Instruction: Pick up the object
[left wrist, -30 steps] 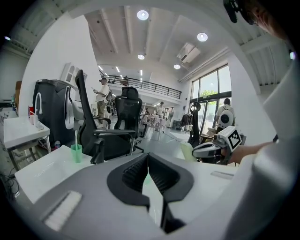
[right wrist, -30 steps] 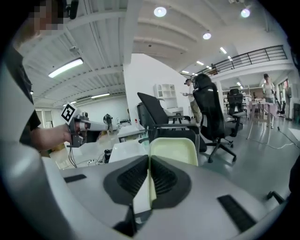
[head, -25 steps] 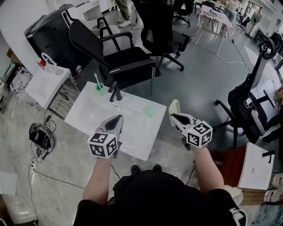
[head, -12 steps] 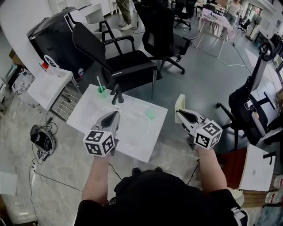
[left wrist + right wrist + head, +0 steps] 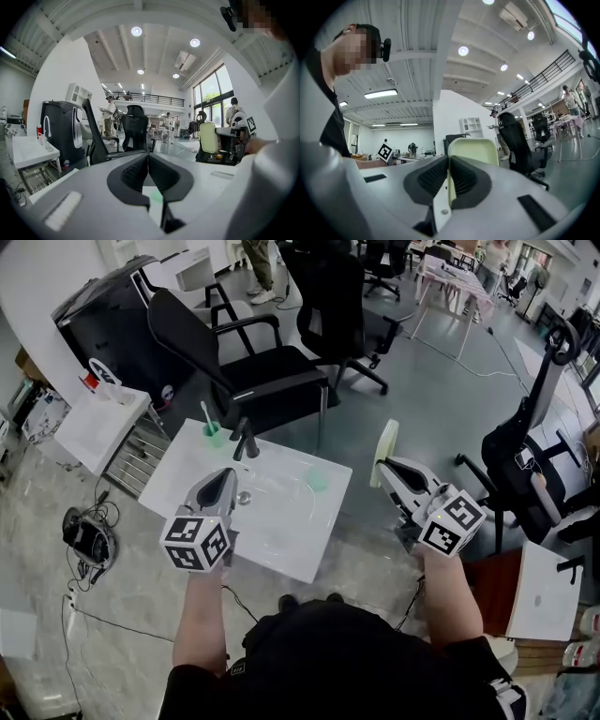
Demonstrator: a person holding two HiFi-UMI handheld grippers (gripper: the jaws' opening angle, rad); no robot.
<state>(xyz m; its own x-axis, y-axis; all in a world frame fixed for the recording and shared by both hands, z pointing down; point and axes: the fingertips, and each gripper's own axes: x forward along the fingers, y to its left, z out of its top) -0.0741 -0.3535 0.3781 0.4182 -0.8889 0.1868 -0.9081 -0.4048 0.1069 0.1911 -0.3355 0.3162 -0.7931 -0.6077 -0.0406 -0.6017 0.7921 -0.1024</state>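
Note:
A flat pale yellow-green piece [image 5: 384,441] sticks up from my right gripper [image 5: 382,465], which is shut on its lower edge and held in the air to the right of the white table [image 5: 281,554]. In the right gripper view the piece [image 5: 474,149] rises between the closed pads of that gripper [image 5: 448,158]. My left gripper [image 5: 228,476] hovers over the table's left half, shut with nothing in it; its pads meet in the left gripper view [image 5: 147,157]. The pale piece [image 5: 208,137] also shows at the right there.
On the table stand a green cup [image 5: 214,435] with a white stick in it, a black faucet-like fixture [image 5: 246,440], a small green object [image 5: 319,481] and a small metal round part [image 5: 244,496]. Black office chairs [image 5: 267,371] stand behind it, a side table [image 5: 94,423] at the left.
The right gripper has carried the pale piece a little to the right, away from the table. The left gripper has drifted left and back toward the person.

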